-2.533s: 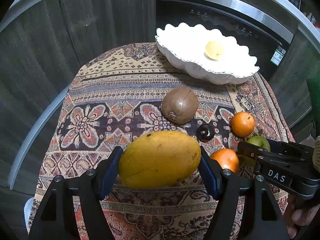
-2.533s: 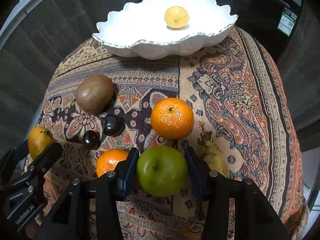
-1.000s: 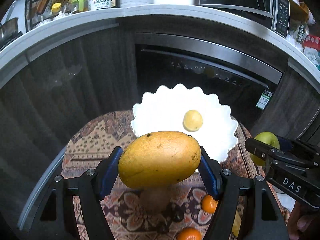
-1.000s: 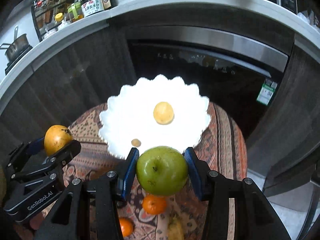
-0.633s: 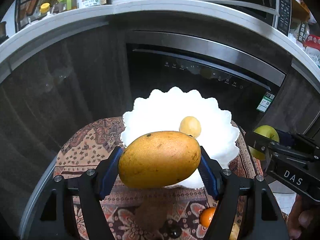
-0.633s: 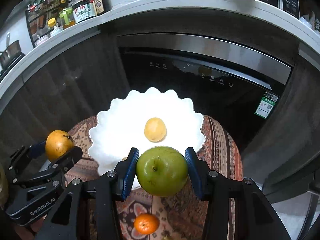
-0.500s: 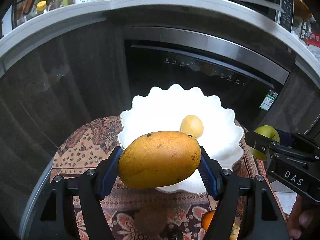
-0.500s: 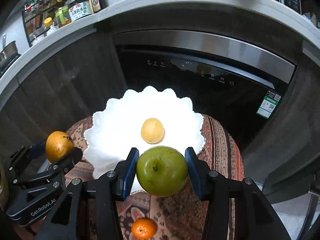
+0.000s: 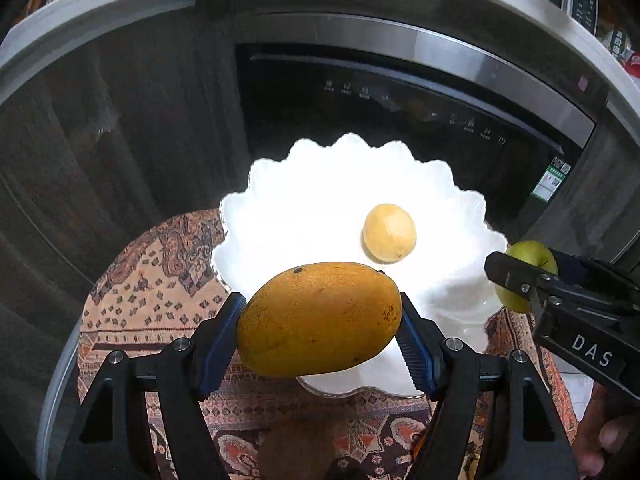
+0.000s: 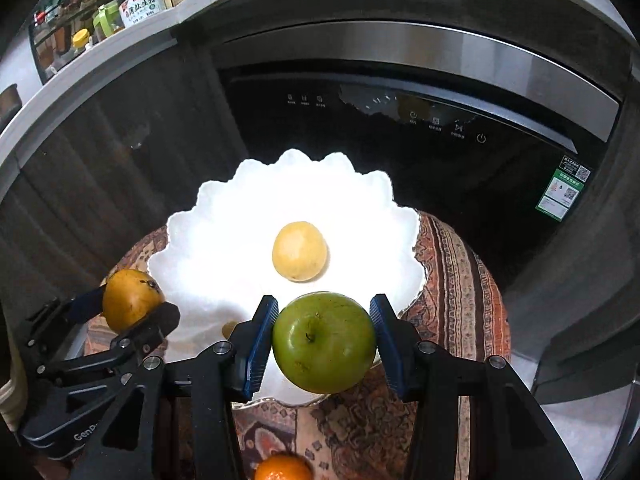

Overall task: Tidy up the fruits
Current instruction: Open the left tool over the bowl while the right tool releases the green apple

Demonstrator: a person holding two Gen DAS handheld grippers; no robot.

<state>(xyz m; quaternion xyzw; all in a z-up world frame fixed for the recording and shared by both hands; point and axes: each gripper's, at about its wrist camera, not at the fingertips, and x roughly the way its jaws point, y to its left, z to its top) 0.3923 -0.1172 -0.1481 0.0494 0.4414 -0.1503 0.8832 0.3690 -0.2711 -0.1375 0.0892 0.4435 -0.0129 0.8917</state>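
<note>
Bowl [image 10: 192, 240] holds, seemingly, one lemon [image 10: 299, 251].

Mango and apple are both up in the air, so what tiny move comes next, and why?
Probably lower the mango and green apple into the white bowl. Both hang over its near rim, and only a small yellow fruit lies inside.

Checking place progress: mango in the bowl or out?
Out. The mango is clamped in the left gripper, above the white bowl's near rim.
</note>
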